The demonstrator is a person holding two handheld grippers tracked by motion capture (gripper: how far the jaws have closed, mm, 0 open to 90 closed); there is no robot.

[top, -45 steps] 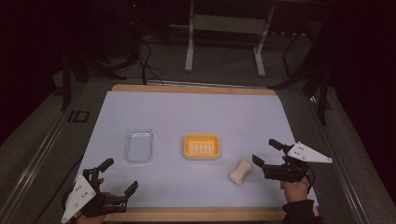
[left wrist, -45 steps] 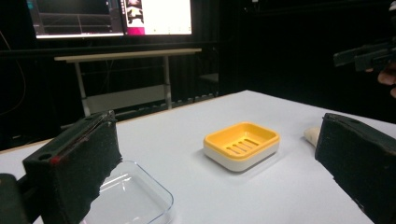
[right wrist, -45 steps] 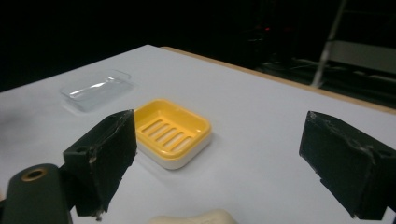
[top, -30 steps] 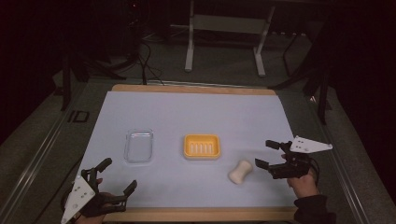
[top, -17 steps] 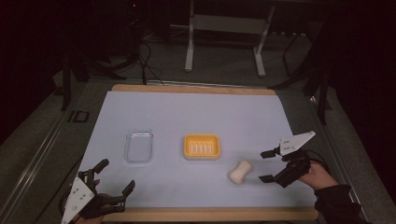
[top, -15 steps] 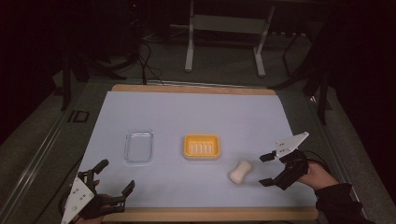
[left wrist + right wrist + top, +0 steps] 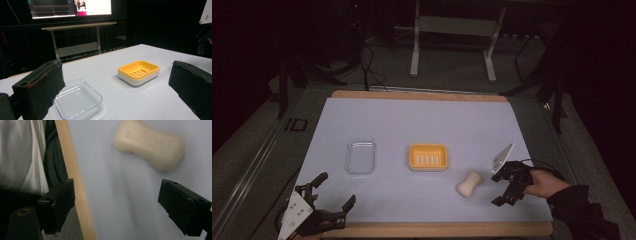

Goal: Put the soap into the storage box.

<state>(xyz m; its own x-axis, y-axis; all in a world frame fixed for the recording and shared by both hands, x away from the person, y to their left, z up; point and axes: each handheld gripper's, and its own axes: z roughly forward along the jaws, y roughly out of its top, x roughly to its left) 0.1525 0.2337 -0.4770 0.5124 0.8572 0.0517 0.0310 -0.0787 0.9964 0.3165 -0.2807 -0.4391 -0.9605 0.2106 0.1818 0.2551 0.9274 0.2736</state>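
A cream soap bar (image 7: 469, 183) lies flat on the white table cover, right of centre near the front. My right gripper (image 7: 498, 191) hovers just right of it, open, rolled on its side, jaws pointing left at the soap without touching it. In the right gripper view the soap bar (image 7: 150, 142) sits beyond the open right gripper (image 7: 121, 203). An orange soap dish (image 7: 428, 157) and a clear dish (image 7: 360, 157) stand mid-table. My left gripper (image 7: 337, 188) rests open at the front left corner. Past the left gripper (image 7: 116, 90) lie the clear dish (image 7: 77, 100) and the orange soap dish (image 7: 138, 72).
The wooden table edge (image 7: 75, 182) runs beside my right gripper's near jaw, with the person's clothing beyond it. A metal stand (image 7: 452, 30) and cables sit on the dark floor behind the table. Monitors (image 7: 70, 7) glow at the back.
My right gripper has drifted right and toward the front edge and rolled onto its side, still open. The soap has not moved. The left gripper slid slightly toward the front corner.
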